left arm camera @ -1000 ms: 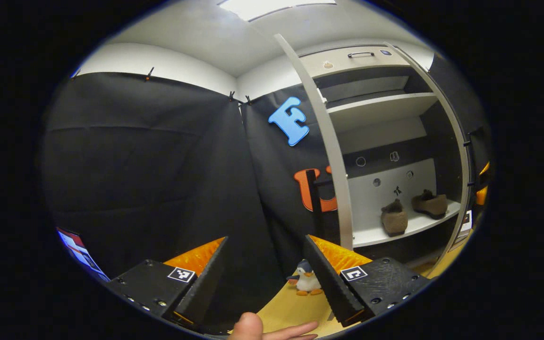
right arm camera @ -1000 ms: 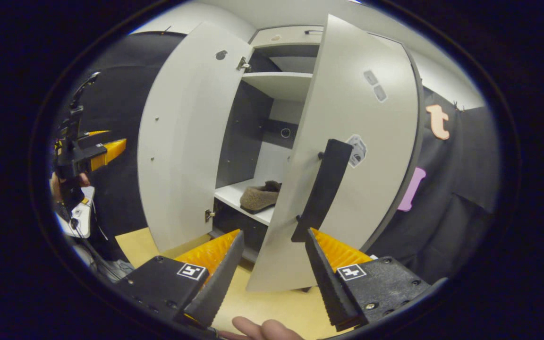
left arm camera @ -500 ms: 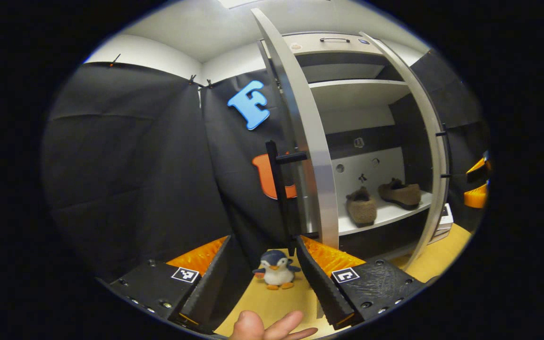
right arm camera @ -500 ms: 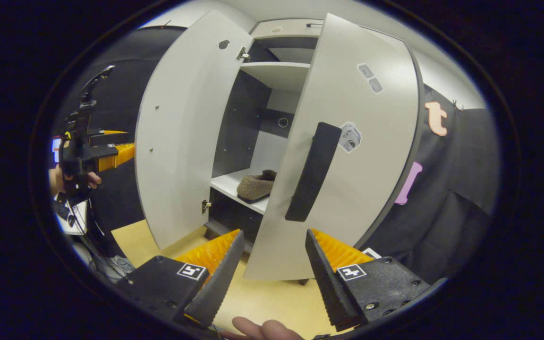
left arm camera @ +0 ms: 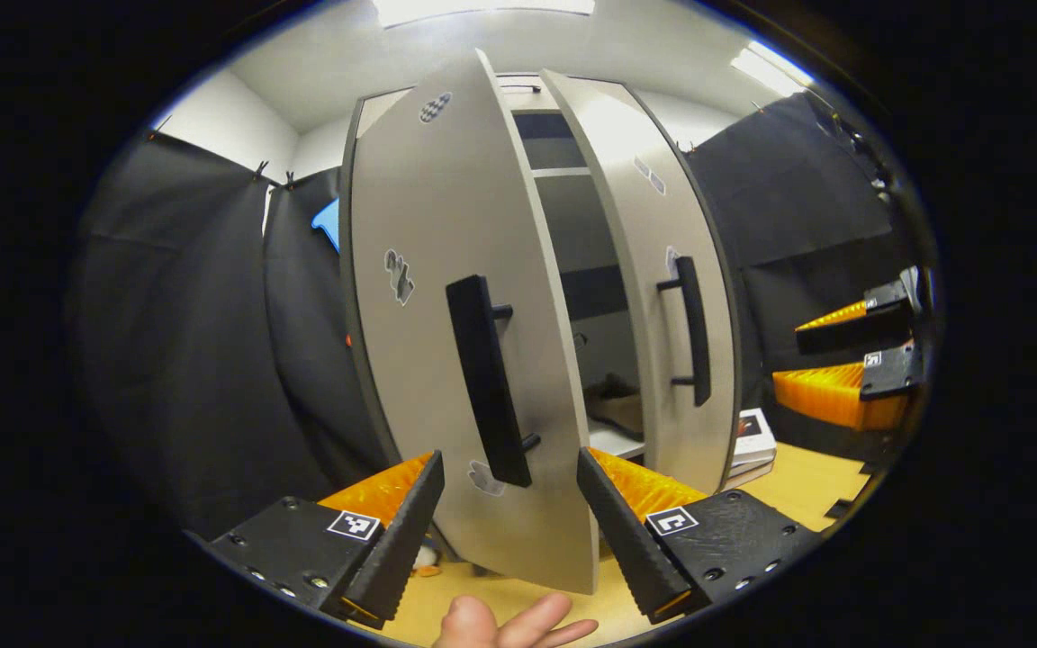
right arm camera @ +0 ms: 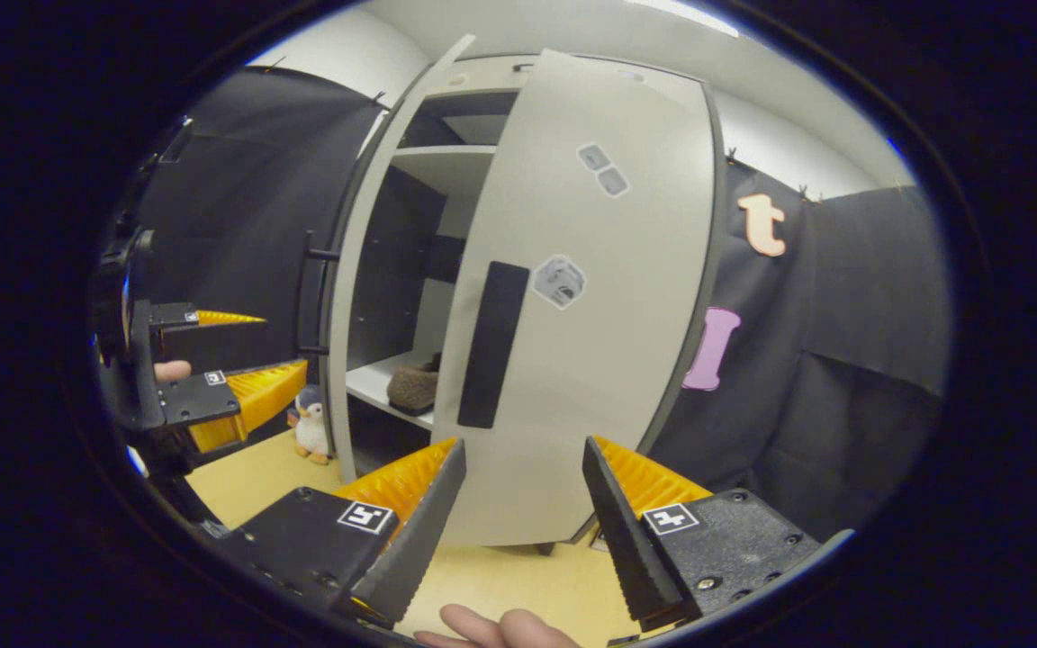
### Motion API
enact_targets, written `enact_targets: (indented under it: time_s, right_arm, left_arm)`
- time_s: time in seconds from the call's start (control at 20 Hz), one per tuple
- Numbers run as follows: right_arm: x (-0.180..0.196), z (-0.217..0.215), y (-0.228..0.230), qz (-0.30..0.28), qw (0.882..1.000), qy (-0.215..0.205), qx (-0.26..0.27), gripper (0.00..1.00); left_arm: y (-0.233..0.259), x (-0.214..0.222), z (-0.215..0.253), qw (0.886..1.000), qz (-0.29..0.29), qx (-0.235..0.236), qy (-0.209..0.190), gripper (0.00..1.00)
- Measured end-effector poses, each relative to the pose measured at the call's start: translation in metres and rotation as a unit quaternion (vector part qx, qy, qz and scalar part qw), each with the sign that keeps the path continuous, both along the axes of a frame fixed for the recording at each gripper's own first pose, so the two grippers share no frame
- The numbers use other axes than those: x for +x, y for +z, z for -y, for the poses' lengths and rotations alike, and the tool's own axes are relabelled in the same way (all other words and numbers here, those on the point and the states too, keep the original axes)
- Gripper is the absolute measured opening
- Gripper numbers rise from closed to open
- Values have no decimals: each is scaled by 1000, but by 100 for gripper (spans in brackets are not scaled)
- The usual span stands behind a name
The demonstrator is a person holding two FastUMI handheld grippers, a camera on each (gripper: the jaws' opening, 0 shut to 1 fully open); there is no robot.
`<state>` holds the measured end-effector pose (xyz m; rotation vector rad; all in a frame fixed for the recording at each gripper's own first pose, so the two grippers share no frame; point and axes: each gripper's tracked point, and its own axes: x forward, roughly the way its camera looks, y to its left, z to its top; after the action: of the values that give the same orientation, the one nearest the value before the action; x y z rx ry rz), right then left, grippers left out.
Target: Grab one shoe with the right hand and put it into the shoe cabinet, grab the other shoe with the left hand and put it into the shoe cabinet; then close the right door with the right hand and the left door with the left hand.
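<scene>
The grey shoe cabinet [right arm camera: 446, 153] has both doors partly swung in, with a gap between them. In the left gripper view the left door [left arm camera: 419, 297] stands right in front, and the lower end of its black handle [left arm camera: 487, 378] sits above my open left gripper [left arm camera: 505, 513]. Through the gap a brown shoe [left arm camera: 613, 405] lies on the white shelf. My open right gripper [right arm camera: 523, 513] faces the right door [right arm camera: 590, 342] and its handle [right arm camera: 491, 346]. A brown shoe [right arm camera: 415, 387] sits on the shelf inside. The left gripper [right arm camera: 212, 396] is at the left, the right gripper [left arm camera: 852, 369] at the far right.
A toy penguin [right arm camera: 310, 423] stands on the yellow floor [right arm camera: 239, 468] beside the left door's edge [right arm camera: 338, 297]. A flat box [left arm camera: 752, 436] lies on the floor by the right door [left arm camera: 662, 297]. Black cloth walls close in on both sides.
Both doors have swung inward, narrowing the opening. The left door now faces my left gripper with its outer side, hiding most of the shelf. The right gripper has drawn back slightly from its door.
</scene>
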<state>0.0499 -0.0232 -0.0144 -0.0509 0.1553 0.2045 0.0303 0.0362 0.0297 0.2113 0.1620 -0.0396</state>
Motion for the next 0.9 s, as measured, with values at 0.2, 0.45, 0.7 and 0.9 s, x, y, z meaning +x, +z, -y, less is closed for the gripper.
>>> enact_targets:
  time_s: [0.2,0.45,0.7,0.9]
  right_arm:
    - [2,32,2,7,997,-59,57,87]
    - [2,48,-7,-2,992,-81,99,88]
    - [-4,51,-10,10,994,-78,78,87]
    - [-6,61,-12,16,995,-77,68,87]
  left_arm:
    - [-7,0,2,998,-31,-56,25,94]
    - [6,4,-9,994,-22,-89,51,94]
    - [7,2,4,997,-22,-61,45,93]
    - [9,-2,27,998,-21,-56,30,93]
